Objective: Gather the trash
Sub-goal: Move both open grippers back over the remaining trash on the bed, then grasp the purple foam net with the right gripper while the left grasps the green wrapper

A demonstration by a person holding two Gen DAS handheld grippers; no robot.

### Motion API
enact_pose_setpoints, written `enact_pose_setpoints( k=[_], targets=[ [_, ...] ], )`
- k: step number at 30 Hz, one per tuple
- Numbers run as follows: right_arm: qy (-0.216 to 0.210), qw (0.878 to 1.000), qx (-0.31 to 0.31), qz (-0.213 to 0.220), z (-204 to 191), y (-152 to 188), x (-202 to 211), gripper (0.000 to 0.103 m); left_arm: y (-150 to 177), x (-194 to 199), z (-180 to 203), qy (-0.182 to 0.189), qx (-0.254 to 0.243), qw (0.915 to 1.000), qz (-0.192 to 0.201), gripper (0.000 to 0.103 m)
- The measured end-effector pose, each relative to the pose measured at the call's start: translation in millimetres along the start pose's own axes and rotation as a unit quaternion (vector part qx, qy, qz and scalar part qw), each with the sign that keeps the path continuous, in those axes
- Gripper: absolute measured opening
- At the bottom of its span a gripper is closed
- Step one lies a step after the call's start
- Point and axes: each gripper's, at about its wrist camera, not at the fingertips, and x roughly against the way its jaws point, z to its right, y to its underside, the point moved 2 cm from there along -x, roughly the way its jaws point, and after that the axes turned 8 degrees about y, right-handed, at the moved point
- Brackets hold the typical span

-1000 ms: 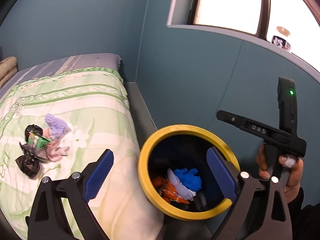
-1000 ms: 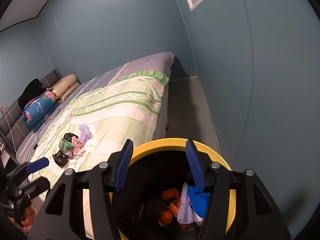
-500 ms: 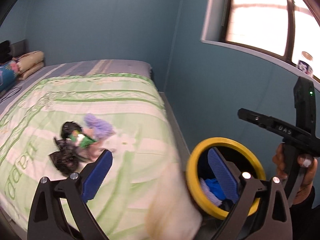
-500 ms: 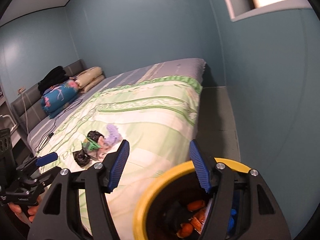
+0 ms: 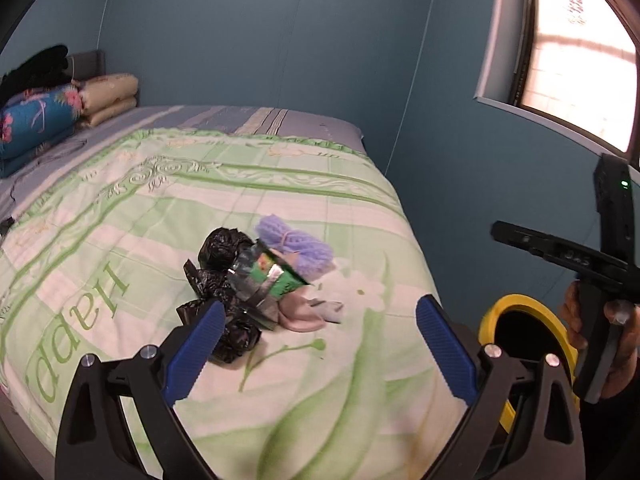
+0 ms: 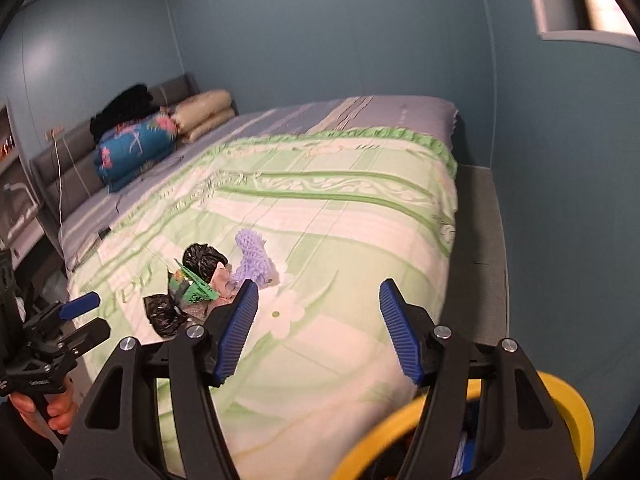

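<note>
Both grippers, left gripper (image 5: 316, 340) and right gripper (image 6: 318, 324), stand open and empty above the green bedspread (image 5: 120, 208), the right's jaws having just widened with nothing between them. A yellow-rimmed bin (image 6: 568, 412) beside the bed already holds some rubbish. A pile remains mid-bed: black plastic bags (image 5: 220, 252), green wrapper (image 5: 276, 276), purple knitted piece (image 5: 296, 244), so collection appears partly done.

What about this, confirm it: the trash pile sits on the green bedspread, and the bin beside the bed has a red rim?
One error: the bin rim is yellow, not red, as the left wrist view shows. The trash pile does sit on the green bedspread.
</note>
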Motion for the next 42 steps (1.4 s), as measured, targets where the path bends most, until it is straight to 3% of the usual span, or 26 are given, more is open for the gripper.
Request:
enact_pose_setpoints(
  k=[14,18,30,36,42],
  targets=[
    [-0.031,0.991,0.071,-0.11,-74.4,-36.1,-149.5,0.059,-8.4,-59.8,-39.1,0.027,0.023,0.9991,-0.025,0.092],
    [-0.033,0.987,0.075,-0.135,-85.9,-41.1,-182.4,0.059,-10.8,-72.2,-43.4,0.039,0.029,0.9984,-0.03,0.085],
    [-0.019,0.979,0.112,-0.167,-109.0,-45.3,-229.9,0.058,-17.5,-84.6,-34.2,0.055,-0.014,0.9982,-0.02,0.083],
    [-0.022,0.974,0.149,-0.169,-126.3,-39.4,-237.3,0.057,-13.2,-97.5,-31.5,0.058,-0.029,0.9972,-0.037,0.081],
    [-0.022,0.968,0.159,-0.19,-131.0,-34.3,-251.9,0.053,-9.5,-116.9,-29.8,0.052,-0.041,0.9962,-0.056,0.07]
  ],
)
